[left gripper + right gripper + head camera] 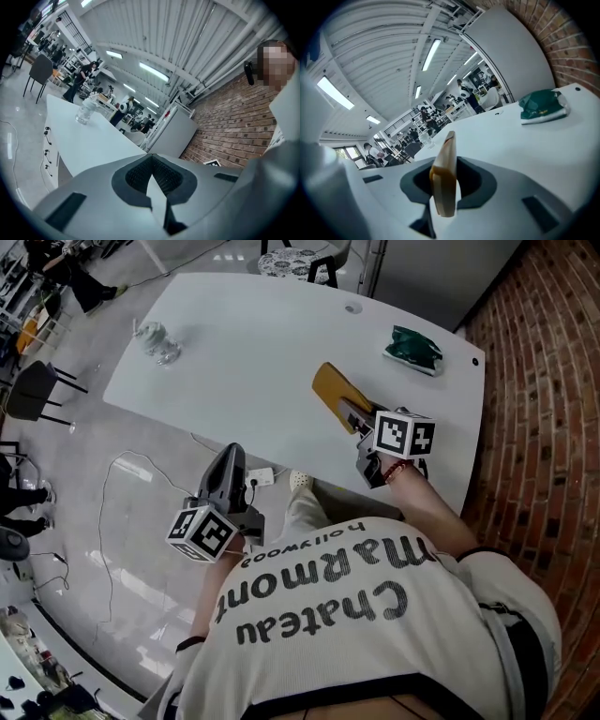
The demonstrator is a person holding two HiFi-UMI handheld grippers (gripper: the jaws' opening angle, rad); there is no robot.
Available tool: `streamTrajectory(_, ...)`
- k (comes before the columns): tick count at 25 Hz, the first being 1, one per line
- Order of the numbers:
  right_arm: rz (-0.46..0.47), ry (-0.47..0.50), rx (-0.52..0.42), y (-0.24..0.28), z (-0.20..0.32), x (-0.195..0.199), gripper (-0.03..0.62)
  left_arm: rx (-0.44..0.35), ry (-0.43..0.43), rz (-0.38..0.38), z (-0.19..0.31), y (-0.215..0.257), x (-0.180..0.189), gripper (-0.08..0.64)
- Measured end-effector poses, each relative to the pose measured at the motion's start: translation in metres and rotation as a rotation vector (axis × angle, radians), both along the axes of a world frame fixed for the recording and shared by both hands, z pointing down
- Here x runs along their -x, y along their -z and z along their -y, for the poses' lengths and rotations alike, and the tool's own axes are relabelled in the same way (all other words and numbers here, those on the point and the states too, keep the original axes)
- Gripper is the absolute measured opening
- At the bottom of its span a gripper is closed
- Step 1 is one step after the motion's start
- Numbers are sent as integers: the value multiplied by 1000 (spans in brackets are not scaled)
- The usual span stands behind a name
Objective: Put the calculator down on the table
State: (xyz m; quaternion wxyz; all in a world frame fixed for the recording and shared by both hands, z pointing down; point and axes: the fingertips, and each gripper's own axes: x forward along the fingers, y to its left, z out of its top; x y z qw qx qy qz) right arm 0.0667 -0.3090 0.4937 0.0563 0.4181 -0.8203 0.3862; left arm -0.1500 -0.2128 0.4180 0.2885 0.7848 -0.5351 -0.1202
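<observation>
- Head view: the calculator (333, 388) is a thin, flat slab in mustard yellow with rounded corners. Its broad plain face is turned up and it slants away from the person.
- It hangs over the near right part of the white worktop (262, 352), gripped at its near end. I cannot tell whether its far end touches the surface.
- The right tool (359, 421) is clenched on the calculator.
- Right gripper view: the calculator (444, 173) stands edge-on between the dark pads. It shows an ochre rim with a paler top, and the pads press on both of its faces.
- No keys or print can be made out on the calculator in either view.
- The left tool (230, 454) is off the worktop's near edge, over the floor (112, 484), well apart from the calculator.
- Left gripper view: the left tool (151, 164) has its jaws drawn together at the tips, with nothing between them.
- The person's shirt (375, 615) reads "Chateau Marmont" in large dark letters with "Hollywood" smaller beneath. The words run upside down in the head view.
- The right cube (405, 434) and the left cube (201, 532) carry black-and-white square markers.
- A green packet (413, 349) lies near the worktop's far right corner, its print too small to read.
- A glass (157, 341) stands at the far left.
</observation>
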Motion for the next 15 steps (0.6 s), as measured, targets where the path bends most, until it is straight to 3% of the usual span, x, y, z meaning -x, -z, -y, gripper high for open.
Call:
streamTrajectory(8,-72,20,34,-22,24,12,89,18,8,27,30,-7,25,2)
streamTrajectory(15,-105,21,61,-36,45,18,89,45,44,-41,55,-15,47,2)
